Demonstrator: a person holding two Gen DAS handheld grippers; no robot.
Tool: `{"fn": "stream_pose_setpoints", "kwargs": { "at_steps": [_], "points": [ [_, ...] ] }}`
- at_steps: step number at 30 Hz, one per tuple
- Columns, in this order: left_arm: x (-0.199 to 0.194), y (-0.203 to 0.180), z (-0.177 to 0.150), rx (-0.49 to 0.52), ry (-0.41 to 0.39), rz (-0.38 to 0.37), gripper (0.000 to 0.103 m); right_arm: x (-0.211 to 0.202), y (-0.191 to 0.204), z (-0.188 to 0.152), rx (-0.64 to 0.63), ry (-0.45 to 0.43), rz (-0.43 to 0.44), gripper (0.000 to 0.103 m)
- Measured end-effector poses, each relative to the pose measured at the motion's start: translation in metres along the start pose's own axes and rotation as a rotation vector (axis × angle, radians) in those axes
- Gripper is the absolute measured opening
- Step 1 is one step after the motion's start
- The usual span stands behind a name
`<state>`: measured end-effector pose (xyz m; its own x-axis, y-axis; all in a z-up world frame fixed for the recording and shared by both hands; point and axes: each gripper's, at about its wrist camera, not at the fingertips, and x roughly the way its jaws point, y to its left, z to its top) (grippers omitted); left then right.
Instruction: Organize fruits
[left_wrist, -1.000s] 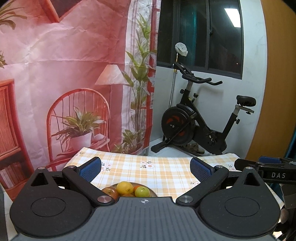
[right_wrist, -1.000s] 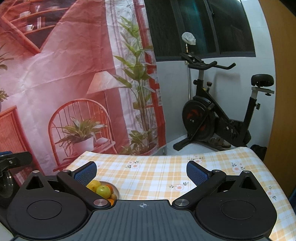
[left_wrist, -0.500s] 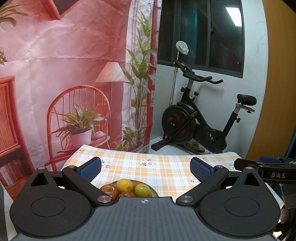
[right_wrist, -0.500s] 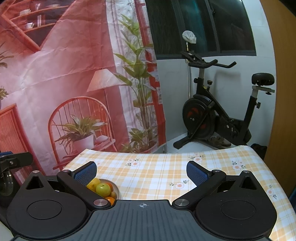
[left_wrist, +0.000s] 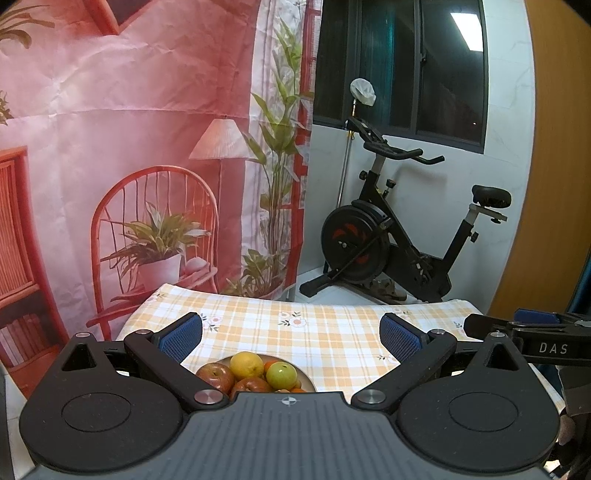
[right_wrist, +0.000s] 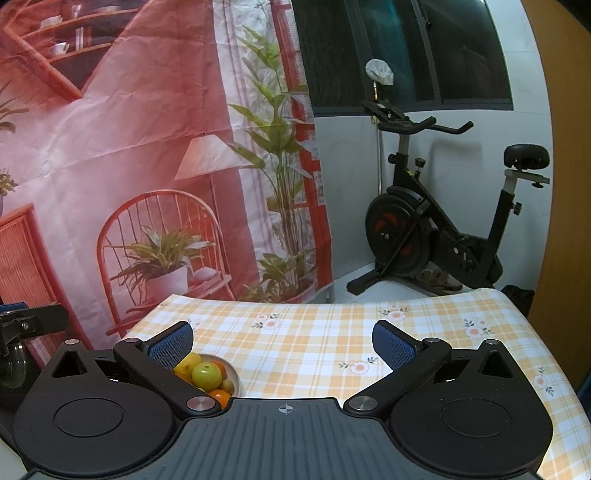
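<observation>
While the left gripper (left_wrist: 291, 334) hung with its jaws spread wide and nothing between them, the right gripper (right_wrist: 282, 341) stood just as wide apart and bare. Just beyond them a plate (left_wrist: 308, 380) of fruits (left_wrist: 246, 371) sat near the front of the checked tablecloth (right_wrist: 314, 332). Behind the table hung a printed backdrop (left_wrist: 129, 110), with an exercise bike (left_wrist: 388, 236) beside it.
</observation>
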<state>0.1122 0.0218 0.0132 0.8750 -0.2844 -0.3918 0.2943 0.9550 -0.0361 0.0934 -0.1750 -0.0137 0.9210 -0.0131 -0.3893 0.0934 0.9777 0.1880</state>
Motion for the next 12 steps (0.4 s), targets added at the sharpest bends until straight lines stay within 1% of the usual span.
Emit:
{"fn": "stream_pose_setpoints", "kwargs": {
  "at_steps": [12],
  "points": [
    [0.0024,0.0017,-0.0007,-0.008,0.003,0.002,0.103,0.0005,0.0008,-0.0003,0.0,0.002,-0.001,0.103]
  ]
}}
